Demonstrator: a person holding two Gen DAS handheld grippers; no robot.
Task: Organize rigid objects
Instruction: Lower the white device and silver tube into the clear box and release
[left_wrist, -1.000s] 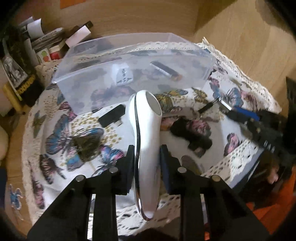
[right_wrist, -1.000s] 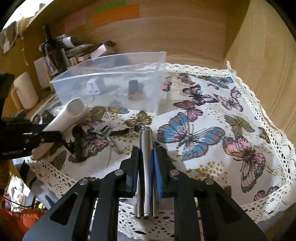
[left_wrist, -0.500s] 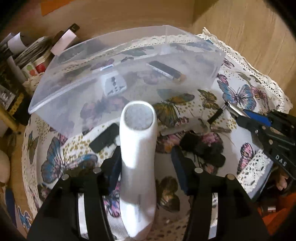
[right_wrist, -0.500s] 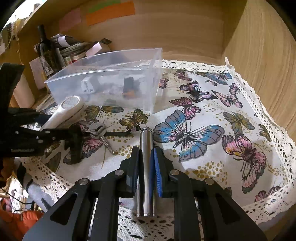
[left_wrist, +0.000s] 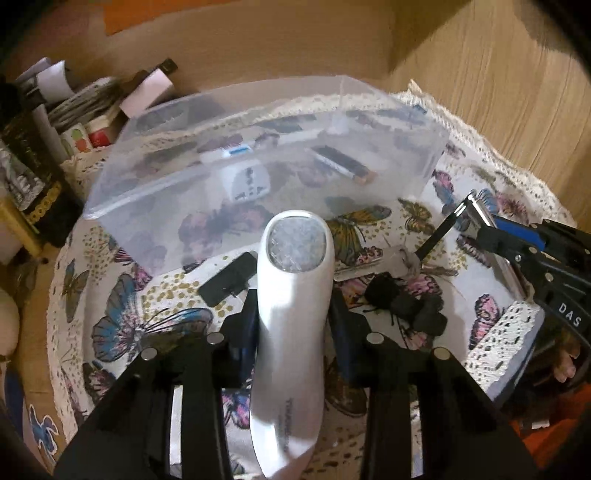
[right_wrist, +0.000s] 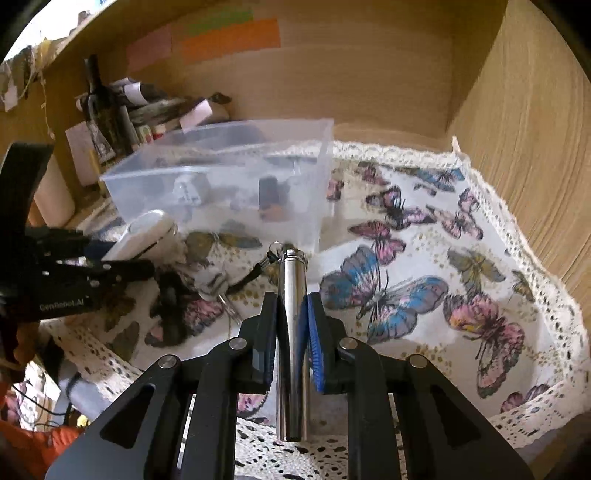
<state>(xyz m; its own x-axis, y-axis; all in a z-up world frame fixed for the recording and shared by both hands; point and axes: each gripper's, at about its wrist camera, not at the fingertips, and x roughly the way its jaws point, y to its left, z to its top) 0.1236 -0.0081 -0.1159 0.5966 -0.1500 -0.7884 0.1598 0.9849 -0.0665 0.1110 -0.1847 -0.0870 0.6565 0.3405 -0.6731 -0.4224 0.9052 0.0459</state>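
My left gripper (left_wrist: 293, 314) is shut on a white handheld device (left_wrist: 293, 295) with a round mesh head, held above the cloth just short of the clear plastic bin (left_wrist: 155, 206). The bin holds a white plug adapter (left_wrist: 246, 181) and a black lighter (left_wrist: 343, 164). My right gripper (right_wrist: 291, 314) is shut on a silver metal cylinder (right_wrist: 292, 332) whose black strap runs to keys (right_wrist: 218, 291) on the cloth. The right gripper also shows in the left wrist view (left_wrist: 517, 251), and the left gripper in the right wrist view (right_wrist: 122, 266).
A black USB stick (left_wrist: 229, 278) and a black fuzzy keychain (left_wrist: 406, 302) lie on the butterfly cloth (right_wrist: 424, 258) before the bin. Bottles and boxes (left_wrist: 44, 140) crowd the back left. Wooden walls (right_wrist: 517, 129) close the back and right.
My left gripper turned the white device so its mesh head faces forward, then carried it closer to the bin. My right gripper lifted the cylinder slightly, pulling the strap taut.
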